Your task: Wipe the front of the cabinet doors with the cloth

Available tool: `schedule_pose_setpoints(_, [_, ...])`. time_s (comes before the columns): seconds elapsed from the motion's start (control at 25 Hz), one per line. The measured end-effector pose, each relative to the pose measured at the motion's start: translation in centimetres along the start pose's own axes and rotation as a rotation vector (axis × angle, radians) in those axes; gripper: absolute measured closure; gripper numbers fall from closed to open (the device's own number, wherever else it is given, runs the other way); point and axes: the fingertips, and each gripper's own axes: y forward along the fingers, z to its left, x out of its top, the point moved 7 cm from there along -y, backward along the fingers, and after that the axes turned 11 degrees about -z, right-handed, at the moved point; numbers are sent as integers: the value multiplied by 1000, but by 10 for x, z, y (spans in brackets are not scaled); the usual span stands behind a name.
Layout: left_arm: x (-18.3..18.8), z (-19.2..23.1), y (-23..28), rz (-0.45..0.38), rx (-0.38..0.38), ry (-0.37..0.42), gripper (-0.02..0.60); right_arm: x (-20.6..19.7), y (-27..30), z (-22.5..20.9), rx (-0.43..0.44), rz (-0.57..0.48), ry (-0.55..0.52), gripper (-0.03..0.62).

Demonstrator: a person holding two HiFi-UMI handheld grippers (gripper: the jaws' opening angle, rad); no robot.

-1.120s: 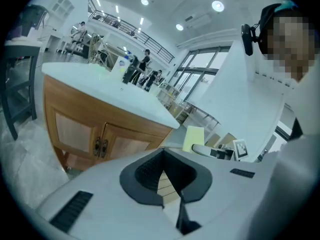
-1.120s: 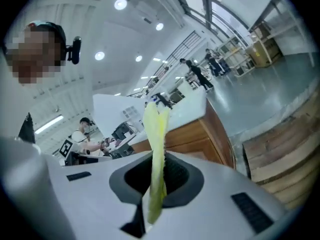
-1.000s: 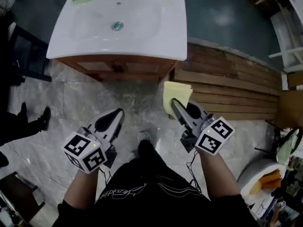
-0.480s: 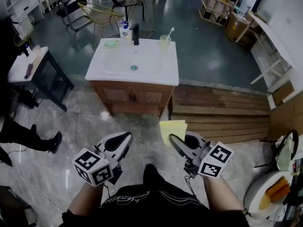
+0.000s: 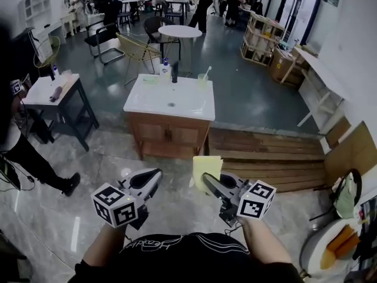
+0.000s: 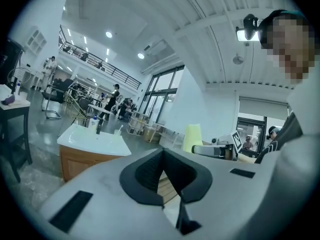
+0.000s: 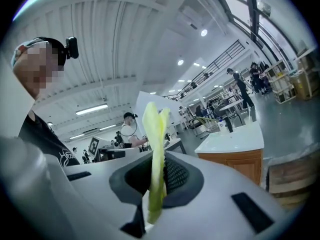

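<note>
Right gripper (image 5: 207, 178) clamped on yellow cloth (image 5: 207, 165); cloth stands upright above jaws, held by narrow pinch low down

Left gripper (image 5: 154, 174) closed, empty

Doors (image 5: 168, 135) ahead under sink counter (image 5: 147, 104), well apart from both grippers; no contact yet

Risks, judged:
- thin pinch: cloth may slip out or fold back once pressed on wood, leaving bare jaw tips to scrape door
- loose upper part may flop, wiping only with an edge
- swipe too high near counter rim could knock cup (image 5: 202, 78)
- idle left gripper may bump cabinet on approach
</note>
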Motion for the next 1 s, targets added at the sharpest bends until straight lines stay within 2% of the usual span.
schedule_pose_setpoints(0.12, [-5, -20, -10, -22, 6, -9, 575, -2, -13, 17, -1, -24, -4, 553])
schedule_pose_setpoints(0.24, [-6, -44, -16, -44, 2, 20, 575, -8, -26, 30, 29, -32, -12, 553])
schedule_pose_setpoints(0.44, [-12, -93, -11, -28, 29, 39, 575, -4, -67, 39, 52, -39, 1, 553])
schedule_pose_setpoints(0.64, [-35, -146, -6, -25, 52, 21, 575, -3, -120, 51, 68, -73, 9, 553])
schedule_pose_setpoints(0.84, [-63, -205, -4, -27, 50, 38, 575, -12, -175, 63, 79, -57, 8, 553])
schedule_pose_setpoints(1.0, [-73, -237, -7, -30, 64, 50, 575, -13, -203, 72, 97, -51, 5, 553])
